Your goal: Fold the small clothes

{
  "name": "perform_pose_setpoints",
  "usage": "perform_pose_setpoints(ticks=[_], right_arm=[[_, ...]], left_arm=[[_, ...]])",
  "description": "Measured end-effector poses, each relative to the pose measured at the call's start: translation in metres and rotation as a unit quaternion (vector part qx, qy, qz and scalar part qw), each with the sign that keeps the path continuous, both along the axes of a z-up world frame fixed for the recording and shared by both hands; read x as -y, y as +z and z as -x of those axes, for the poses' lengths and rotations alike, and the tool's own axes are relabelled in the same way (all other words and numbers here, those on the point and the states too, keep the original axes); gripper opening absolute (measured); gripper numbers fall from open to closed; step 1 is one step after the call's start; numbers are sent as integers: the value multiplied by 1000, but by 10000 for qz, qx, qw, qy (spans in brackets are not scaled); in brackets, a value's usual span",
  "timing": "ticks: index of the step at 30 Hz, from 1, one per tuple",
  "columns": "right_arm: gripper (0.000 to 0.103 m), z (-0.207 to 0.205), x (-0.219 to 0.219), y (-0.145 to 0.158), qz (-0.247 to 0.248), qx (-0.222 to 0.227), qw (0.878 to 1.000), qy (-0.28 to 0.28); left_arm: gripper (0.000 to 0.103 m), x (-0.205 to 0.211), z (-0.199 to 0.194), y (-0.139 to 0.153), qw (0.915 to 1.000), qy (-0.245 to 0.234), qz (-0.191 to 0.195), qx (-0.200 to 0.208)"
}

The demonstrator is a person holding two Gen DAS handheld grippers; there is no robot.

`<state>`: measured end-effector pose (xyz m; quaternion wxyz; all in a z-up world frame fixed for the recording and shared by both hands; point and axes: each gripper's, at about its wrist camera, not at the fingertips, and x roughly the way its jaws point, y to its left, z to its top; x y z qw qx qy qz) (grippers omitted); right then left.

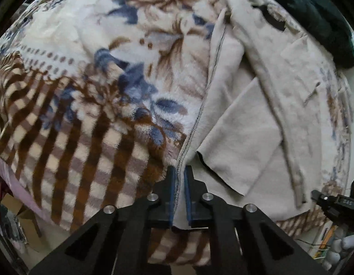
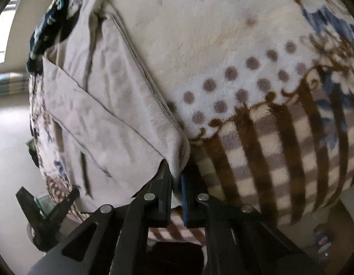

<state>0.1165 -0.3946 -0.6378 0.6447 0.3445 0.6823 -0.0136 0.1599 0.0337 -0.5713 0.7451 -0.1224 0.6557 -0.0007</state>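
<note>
Patterned fleece blanket, covering the work surface; beige garment laid across it, one stitched edge clamped in the left gripper, a corner clamped in the right gripper. Risk judged: smooth fabric may slip from either narrow pinch, or drag on the plush pile and fold crooked. No legible writing or brand is found.

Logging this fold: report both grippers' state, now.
Left gripper: closed on the beige garment's stitched edge.
Right gripper: closed on the garment's corner.

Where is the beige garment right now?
The beige cloth garment lies on the floral plush blanket, right of centre in the left wrist view, its near edge pinched by both grippers.
</note>
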Motion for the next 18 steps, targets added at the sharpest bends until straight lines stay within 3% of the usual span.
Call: perform_pose_setpoints(ticks=[9,14,18], right_arm=[[7,-17,1,84,-230,584,9979,138],[7,-59,-2,128,-624,1049,9924,-181],[7,-119,-1,139,-542,1440,9875,-331]], left_arm=[[3,-25,-8,71,9931,467,1052,235],[3,-52,-50,104,9769,1186,1704,500],[3,-46,-114,104,9674,1571,1865,689]])
